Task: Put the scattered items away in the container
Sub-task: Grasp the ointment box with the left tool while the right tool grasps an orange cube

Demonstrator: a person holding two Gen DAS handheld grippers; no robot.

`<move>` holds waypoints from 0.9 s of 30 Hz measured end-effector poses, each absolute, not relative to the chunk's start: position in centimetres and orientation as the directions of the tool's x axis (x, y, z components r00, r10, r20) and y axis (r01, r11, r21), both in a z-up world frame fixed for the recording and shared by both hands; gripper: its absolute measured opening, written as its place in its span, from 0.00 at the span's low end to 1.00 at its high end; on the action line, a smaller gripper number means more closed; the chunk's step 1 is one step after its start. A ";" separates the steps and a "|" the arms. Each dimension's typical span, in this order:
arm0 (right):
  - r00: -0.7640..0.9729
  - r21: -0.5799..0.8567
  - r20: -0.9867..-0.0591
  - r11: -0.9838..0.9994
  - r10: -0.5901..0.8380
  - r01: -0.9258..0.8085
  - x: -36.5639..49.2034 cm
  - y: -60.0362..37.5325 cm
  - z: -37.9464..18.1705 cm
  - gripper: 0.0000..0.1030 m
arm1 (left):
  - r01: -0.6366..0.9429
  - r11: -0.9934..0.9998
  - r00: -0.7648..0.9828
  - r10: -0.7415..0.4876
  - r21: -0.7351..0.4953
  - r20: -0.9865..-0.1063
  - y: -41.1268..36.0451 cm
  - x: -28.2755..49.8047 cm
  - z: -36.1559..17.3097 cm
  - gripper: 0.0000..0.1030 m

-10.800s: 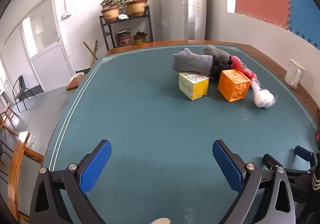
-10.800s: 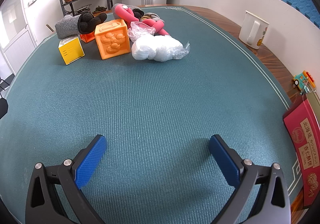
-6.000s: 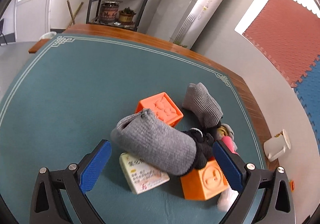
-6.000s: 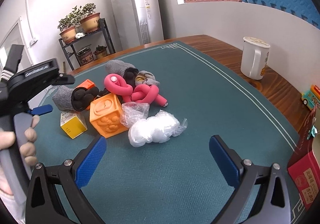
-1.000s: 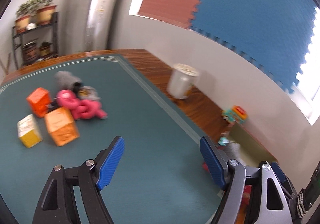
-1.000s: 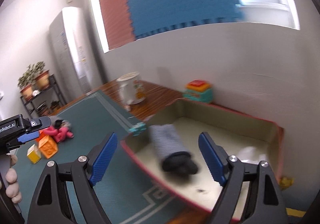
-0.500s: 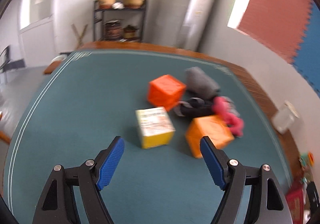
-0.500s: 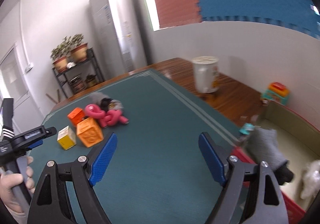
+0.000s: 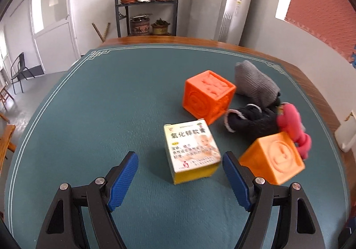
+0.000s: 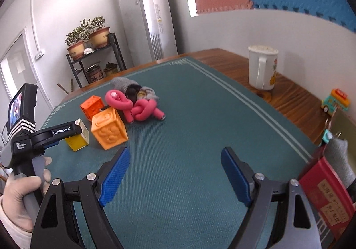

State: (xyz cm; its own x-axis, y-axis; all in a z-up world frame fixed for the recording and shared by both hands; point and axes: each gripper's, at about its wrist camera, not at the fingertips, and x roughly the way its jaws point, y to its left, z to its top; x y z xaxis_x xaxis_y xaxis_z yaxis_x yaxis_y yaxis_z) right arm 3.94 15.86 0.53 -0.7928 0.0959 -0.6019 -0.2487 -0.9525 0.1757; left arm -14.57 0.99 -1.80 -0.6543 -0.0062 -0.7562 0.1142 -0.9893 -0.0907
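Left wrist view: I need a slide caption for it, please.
Open left hand-held gripper over the mat, nearing a yellow box beside two orange cubes.

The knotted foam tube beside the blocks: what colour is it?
Pink. The foam tube shows best in the right wrist view.

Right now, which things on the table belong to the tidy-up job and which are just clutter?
Job:
yellow box
two orange cubes
grey sock
black sock
pink foam twist
red container

Lying about:
white mug
toy truck
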 end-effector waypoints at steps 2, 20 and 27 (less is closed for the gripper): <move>-0.790 0.180 -0.607 -0.952 0.090 -0.246 3.9 15.8 0.4 0.84 | 0.111 -0.989 -0.636 0.003 -0.096 -0.771 0.9 -15.4 -2.5 0.77; -0.774 0.095 -0.623 -0.972 0.110 -0.215 3.2 13.9 -0.7 0.84 | 0.104 -0.990 -0.641 0.011 -0.100 -0.768 0.0 -16.5 -4.2 0.45; -0.768 0.100 -0.631 -0.972 0.105 -0.215 3.0 14.0 -1.1 0.84 | 0.084 -0.995 -0.708 -0.027 -0.046 -0.706 0.9 -14.8 -2.4 0.45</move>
